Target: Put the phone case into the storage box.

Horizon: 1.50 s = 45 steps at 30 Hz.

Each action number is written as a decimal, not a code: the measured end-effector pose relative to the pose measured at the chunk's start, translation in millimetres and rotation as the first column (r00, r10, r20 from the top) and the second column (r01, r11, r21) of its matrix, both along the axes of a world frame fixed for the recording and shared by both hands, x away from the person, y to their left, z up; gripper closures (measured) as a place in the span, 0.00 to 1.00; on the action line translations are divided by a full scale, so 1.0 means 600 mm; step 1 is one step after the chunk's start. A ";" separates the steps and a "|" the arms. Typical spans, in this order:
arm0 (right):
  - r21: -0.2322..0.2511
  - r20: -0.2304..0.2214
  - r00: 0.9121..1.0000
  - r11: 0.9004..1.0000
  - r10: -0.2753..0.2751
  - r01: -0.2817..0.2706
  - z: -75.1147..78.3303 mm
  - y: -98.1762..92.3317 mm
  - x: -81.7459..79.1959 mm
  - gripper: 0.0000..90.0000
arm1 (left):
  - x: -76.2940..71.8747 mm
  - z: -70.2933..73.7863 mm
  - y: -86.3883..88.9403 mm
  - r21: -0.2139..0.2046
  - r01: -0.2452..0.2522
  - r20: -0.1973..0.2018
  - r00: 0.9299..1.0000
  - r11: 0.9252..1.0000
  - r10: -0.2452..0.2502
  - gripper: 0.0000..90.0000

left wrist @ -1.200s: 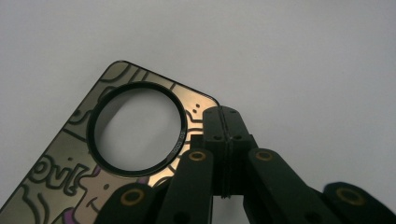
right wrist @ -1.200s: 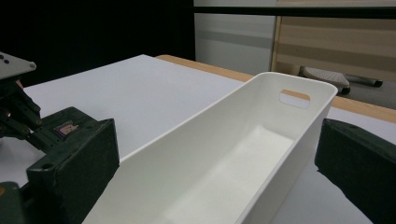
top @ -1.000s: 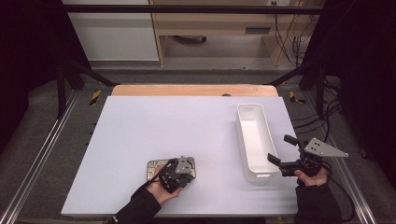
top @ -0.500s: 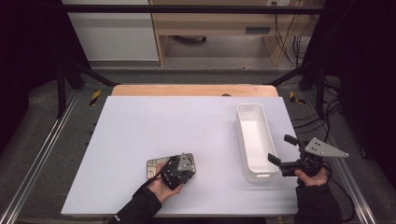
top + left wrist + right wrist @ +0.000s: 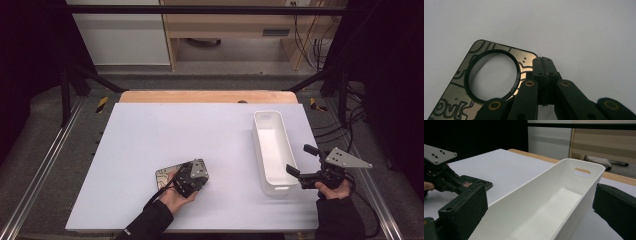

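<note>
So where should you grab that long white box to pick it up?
Probably by a long side wall of the white box, coming down from above. The walls are thin and upright, so a tool can likely pinch one over the rim. The right tool already waits open at its near end.

Premises: a laboratory or test cell set up for recording, not a home. The bench (image 5: 150,130) carries a plain white sheet over a wooden top and stands inside an aluminium profile frame (image 5: 40,170) with black struts. Hazard-striped tape (image 5: 101,104) marks the grey floor. Loose cable bundles (image 5: 305,30) hang at the rear right. Black curtains (image 5: 30,55) screen both sides.
</note>
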State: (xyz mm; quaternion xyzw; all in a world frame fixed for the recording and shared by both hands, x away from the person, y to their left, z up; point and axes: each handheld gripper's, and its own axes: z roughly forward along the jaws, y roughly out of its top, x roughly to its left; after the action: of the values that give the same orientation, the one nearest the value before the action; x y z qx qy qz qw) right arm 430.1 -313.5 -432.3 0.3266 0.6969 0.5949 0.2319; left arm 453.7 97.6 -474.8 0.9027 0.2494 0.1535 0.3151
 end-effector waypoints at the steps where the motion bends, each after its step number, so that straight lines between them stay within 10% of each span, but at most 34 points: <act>1: 0.000 0.000 1.000 1.000 0.000 0.000 0.000 0.000 0.000 0.00 | -0.001 0.001 0.000 0.005 0.002 0.002 1.000 1.000 -0.002 0.99; 17: -0.004 -0.003 1.000 1.000 0.001 -0.001 -0.001 -0.001 0.000 0.00 | -0.012 0.049 0.030 -0.100 0.045 0.015 0.999 0.994 -0.044 0.68; 29: -0.001 0.001 1.000 1.000 0.001 -0.001 0.000 -0.002 0.000 0.00 | -0.002 0.087 0.072 -0.192 0.020 0.052 0.999 0.981 -0.010 0.31; 45: -0.004 -0.003 1.000 1.000 0.002 -0.002 0.000 0.000 0.000 0.00 | 0.010 0.132 0.130 -0.240 -0.047 0.071 0.995 0.970 0.065 0.09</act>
State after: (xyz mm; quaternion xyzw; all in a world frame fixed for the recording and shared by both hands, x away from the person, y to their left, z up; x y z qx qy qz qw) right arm 430.2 -313.6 -432.4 0.3260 0.6987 0.5934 0.2310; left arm 459.8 175.6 -395.7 0.8443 0.2789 0.1665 0.4261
